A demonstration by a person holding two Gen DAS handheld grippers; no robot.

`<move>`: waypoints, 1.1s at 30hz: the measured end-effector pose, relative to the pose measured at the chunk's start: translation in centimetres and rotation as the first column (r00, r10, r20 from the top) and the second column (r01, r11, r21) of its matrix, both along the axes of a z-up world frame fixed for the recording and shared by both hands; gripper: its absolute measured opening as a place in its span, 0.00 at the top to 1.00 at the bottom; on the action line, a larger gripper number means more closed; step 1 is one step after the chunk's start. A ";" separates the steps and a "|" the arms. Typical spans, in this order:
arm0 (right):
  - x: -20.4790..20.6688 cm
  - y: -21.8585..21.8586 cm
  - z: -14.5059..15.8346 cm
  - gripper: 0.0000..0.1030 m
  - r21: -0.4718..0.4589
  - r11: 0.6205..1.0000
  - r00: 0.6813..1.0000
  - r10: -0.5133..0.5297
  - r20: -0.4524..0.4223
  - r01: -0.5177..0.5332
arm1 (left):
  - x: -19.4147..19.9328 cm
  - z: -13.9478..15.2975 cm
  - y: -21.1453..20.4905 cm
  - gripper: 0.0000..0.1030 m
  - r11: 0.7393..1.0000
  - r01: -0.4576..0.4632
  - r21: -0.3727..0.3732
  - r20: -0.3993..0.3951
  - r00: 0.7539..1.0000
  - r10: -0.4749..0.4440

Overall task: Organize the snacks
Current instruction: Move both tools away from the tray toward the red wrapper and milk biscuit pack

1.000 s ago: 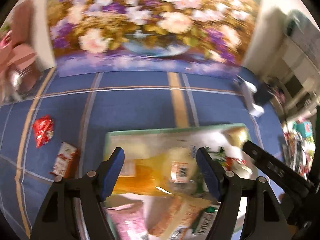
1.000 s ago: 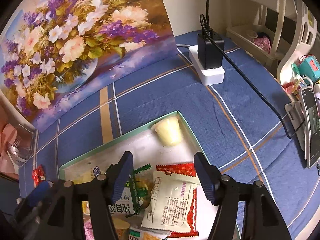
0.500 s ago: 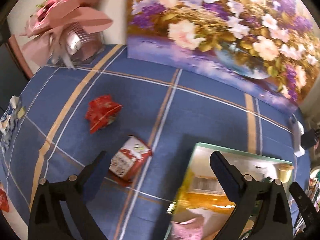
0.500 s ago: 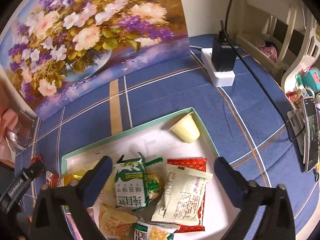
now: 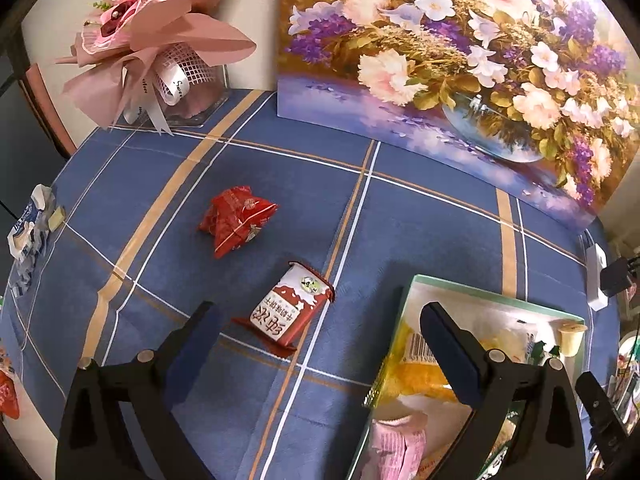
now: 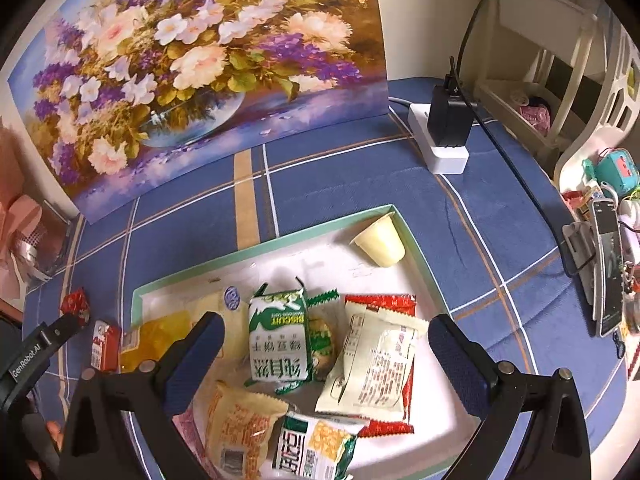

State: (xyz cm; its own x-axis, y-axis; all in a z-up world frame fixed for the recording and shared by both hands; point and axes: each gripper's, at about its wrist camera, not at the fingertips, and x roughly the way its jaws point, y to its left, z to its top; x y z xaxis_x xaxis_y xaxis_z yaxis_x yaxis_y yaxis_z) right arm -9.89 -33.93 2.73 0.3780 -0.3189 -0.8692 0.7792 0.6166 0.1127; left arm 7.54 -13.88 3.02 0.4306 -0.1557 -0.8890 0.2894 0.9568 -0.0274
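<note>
**Operator:** Red-and-white snack packet [image 5: 291, 307] lies on the blue checked tablecloth [image 5: 420, 232], lower middle of my left wrist view, just ahead of my left gripper [image 5: 316, 332]. Nothing sits between its fingers; the jaws stand wide.

**Colleague:** Any other loose snacks?

**Operator:** One crumpled red packet [image 5: 236, 225], up and to the left of the first, apart from it. Both also show at the left edge of my right wrist view, the red-and-white one [image 6: 105, 344] just beside the tray.

**Colleague:** And the tray?

**Operator:** White tray with a green rim [image 6: 280, 242], lower middle of my right wrist view. In it I see a green-and-white biscuit pack [image 6: 279, 338] at centre, a cream sachet [image 6: 376, 364] right of it lying over a red packet [image 6: 380, 302], a pale jelly cup [image 6: 382, 240] tipped over in the upper right corner, a yellow pack [image 6: 160, 336] at the left, and an orange-printed bag [image 6: 240, 428] and a corn-printed pack [image 6: 316, 448] along the bottom.

**Colleague:** Right gripper?

**Operator:** My right gripper [image 6: 326, 340] hangs over the tray, jaws wide, gripping nothing.

**Colleague:** Surroundings?

**Operator:** Flower painting [image 5: 460, 48] stands at the back, pink bouquet [image 5: 152, 36] upper left, white power strip [image 6: 440, 148] with a black charger upper right of the right view
</note>
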 end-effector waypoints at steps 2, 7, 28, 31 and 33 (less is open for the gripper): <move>-0.1 0.5 0.1 0.00 -0.001 1.000 1.000 0.005 -0.003 -0.005 | -0.2 0.2 0.1 0.03 1.000 0.010 -0.001 -0.001 1.000 -0.010; -0.3 2.0 0.0 0.00 0.009 1.000 1.000 0.009 -0.002 -0.009 | -1.1 0.3 1.0 0.03 0.999 0.035 0.008 -0.009 0.999 -0.035; 1.2 7.4 -0.8 0.00 0.026 0.997 0.997 0.076 -0.010 -0.076 | -0.4 -0.1 6.7 0.03 0.998 0.012 0.061 -0.012 1.000 -0.011; 2.7 8.3 -0.8 0.00 0.030 0.994 0.995 0.102 -0.002 -0.102 | 1.0 -0.6 8.4 0.03 0.997 -0.026 0.073 -0.021 0.999 0.027; 3.8 9.0 -0.8 0.00 0.029 0.992 0.992 0.123 0.005 -0.123 | 1.9 -0.9 9.7 0.03 0.995 -0.059 0.081 -0.025 0.998 0.061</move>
